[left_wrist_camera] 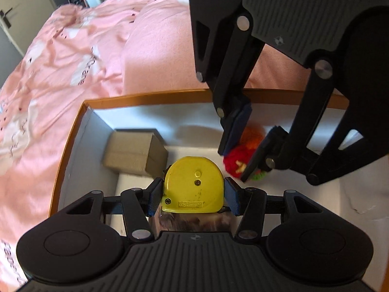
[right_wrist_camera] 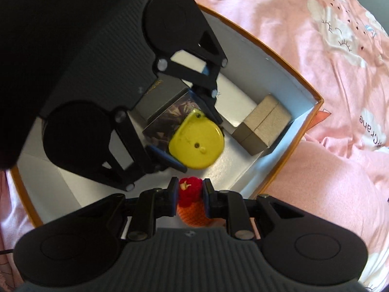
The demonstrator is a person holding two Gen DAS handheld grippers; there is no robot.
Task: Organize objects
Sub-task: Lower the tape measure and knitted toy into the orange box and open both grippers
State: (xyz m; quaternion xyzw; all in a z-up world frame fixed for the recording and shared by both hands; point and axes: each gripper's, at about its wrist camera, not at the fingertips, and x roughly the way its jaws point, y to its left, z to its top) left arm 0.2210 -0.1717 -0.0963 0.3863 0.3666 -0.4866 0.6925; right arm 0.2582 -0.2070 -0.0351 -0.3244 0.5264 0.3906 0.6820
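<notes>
On pink bedding (left_wrist_camera: 60, 77), one open box (left_wrist_camera: 150, 96): left hand-held gripper (left_wrist_camera: 193, 193) clamping one yellow tape measure (left_wrist_camera: 193, 187), right hand-held gripper (right_wrist_camera: 188, 196) pinching one knitted toy (right_wrist_camera: 190, 191).

My left gripper (left_wrist_camera: 193, 196) and right gripper (right_wrist_camera: 188, 196) were matte black, with ribbed bases, round side discs, silver pivot rivets, triangular cutouts and blue finger pads (left_wrist_camera: 155, 196).

Bright daylight, strong fisheye bending

Sun is glaring off the white box floor (left_wrist_camera: 323, 202); the pink bedspread (left_wrist_camera: 60, 77) is blurring and curving toward the edges.
</notes>
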